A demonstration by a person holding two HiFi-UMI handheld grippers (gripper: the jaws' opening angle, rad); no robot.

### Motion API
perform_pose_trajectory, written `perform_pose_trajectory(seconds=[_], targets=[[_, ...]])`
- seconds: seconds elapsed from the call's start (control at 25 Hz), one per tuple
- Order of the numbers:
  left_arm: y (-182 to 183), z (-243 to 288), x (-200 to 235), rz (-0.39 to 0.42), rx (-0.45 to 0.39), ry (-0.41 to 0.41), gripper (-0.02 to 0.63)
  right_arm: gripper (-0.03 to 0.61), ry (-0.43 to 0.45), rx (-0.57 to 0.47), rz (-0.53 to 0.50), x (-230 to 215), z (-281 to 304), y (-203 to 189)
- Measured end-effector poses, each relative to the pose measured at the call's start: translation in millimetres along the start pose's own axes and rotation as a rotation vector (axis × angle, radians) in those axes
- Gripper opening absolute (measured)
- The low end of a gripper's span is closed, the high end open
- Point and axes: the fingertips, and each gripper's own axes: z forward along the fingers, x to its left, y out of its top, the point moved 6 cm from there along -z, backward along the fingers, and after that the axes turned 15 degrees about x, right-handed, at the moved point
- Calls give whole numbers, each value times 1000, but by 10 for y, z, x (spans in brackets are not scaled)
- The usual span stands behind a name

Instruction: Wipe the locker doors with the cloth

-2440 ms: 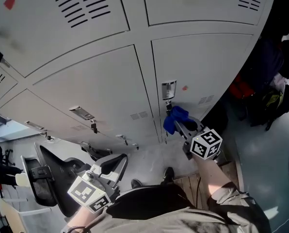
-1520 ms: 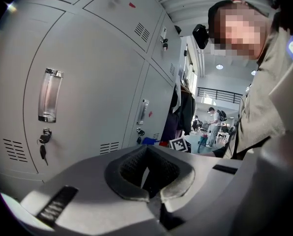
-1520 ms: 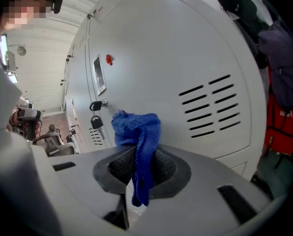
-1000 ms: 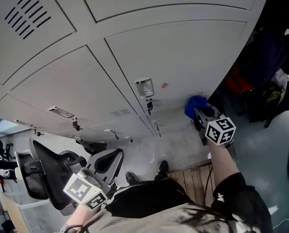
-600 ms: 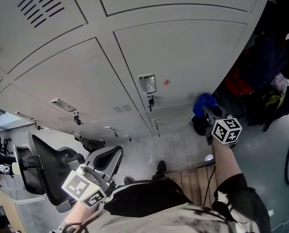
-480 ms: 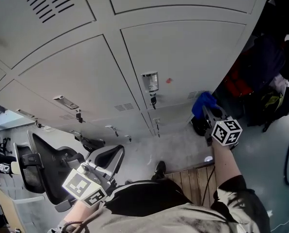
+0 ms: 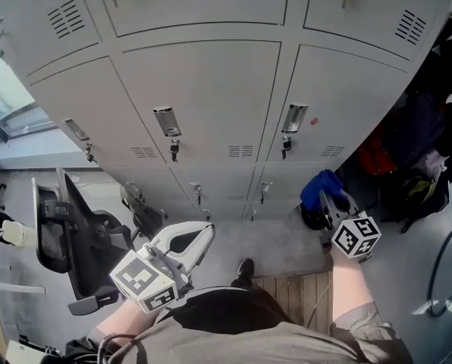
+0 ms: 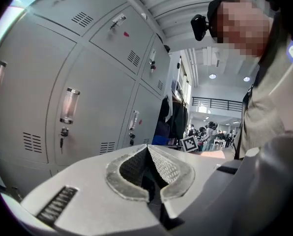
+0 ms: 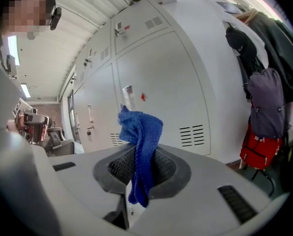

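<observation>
Right gripper (image 7: 326,202) clamped on cloth (image 7: 319,188), clear of lockers (image 7: 211,97); left gripper (image 7: 198,239) closed, empty. No wiping contact; probably doors left.

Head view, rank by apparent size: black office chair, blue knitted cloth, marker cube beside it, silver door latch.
1. black office chair
2. blue knitted cloth and marker cube: alike; cube nearer
3. silver door latch

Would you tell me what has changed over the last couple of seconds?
The right hand-held gripper carried the blue cloth from beside a door latch rightward and down the locker door, and now holds it low, apparently off it. The head camera swung to show more lockers. Unchanged: cloth clamped; left hand-held gripper shut, empty, low.
</observation>
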Motion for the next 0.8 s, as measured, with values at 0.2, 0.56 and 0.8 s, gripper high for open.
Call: perform_pose_trajectory(seconds=[0.2, 0.56, 0.8], targets=[[-285, -226, -305, -52, -25, -11, 0, 54, 82, 43, -21, 687, -436, -195], [-583, -913, -367, -12, -62, -31, 0, 54, 310, 73, -136, 2664, -620, -323], [-379, -1125, -497, 2, -114, 52, 0, 54, 446, 80, -224, 3264, -711, -240]])
